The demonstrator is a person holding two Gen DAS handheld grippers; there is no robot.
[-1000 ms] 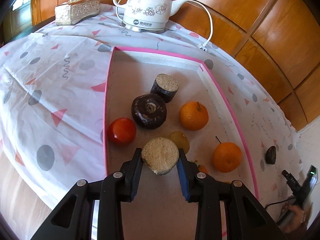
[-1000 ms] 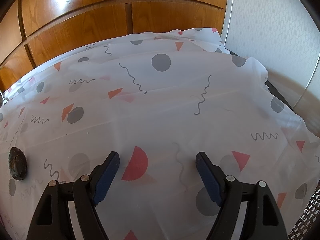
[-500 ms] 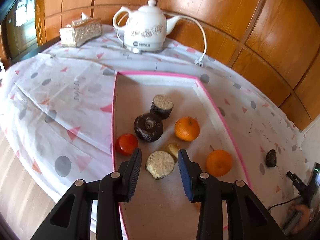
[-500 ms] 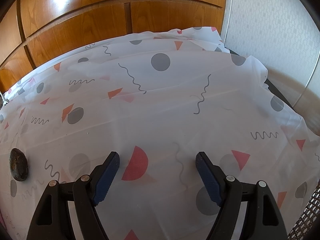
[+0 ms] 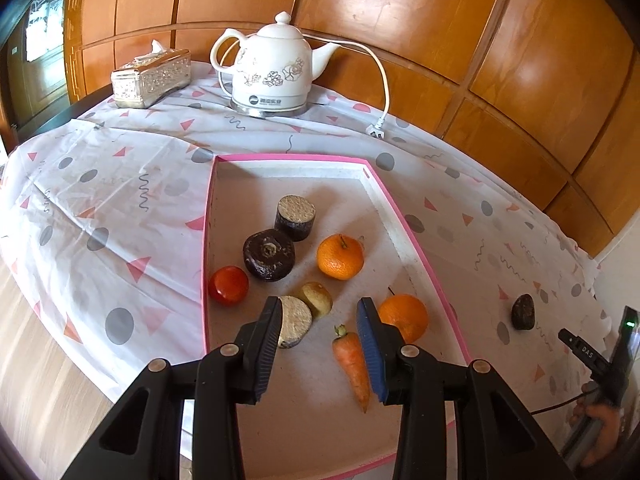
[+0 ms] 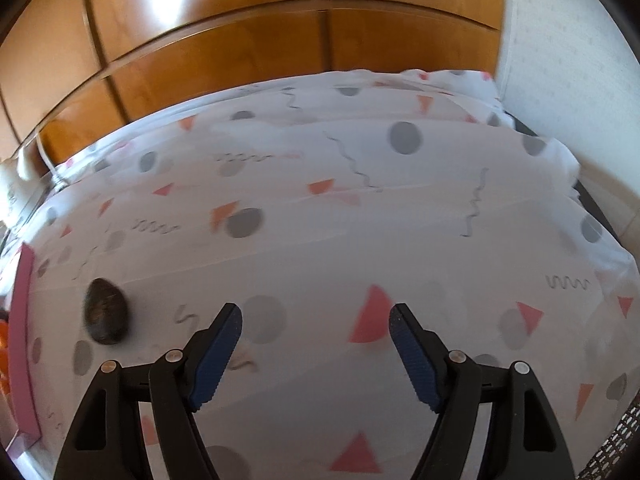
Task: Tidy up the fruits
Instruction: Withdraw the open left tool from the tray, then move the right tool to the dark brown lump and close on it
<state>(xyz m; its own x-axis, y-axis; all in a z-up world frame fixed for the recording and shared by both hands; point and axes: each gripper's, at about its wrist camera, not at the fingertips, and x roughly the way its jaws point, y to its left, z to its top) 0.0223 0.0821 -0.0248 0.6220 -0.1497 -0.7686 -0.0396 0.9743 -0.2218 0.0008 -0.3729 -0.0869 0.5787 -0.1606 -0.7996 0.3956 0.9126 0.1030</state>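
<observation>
We hold the left gripper (image 5: 319,322) above the near end of the pink-rimmed tray (image 5: 291,157), its jaws parted and clasping nothing; they have just been opening, and the cut, pale-faced chunk (image 5: 294,321) lies on the tray floor just behind the left pad, released so it sits with the rest of the produce. Beside it lie a small yellowish piece (image 5: 316,299) and a tapered carrot (image 5: 354,365), its stalk end pointing far; two dimpled, round oranges (image 5: 340,256) and a glossy red tomato (image 5: 228,285) are spread around a dark, rough-skinned round (image 5: 269,254) and a dark cylinder (image 5: 295,217) with a grainy, flat-cut top. We judge the tray to be the gathering place. One dark, knobbly lump (image 6: 105,311) is not yet in it: it rests on the thin patterned tablecloth (image 6: 400,220) to the right of the tray's rim. The right gripper (image 6: 316,320) hovers over bare cloth just right of that lump, jaws wide and empty, likely placed to collect it next.
</observation>
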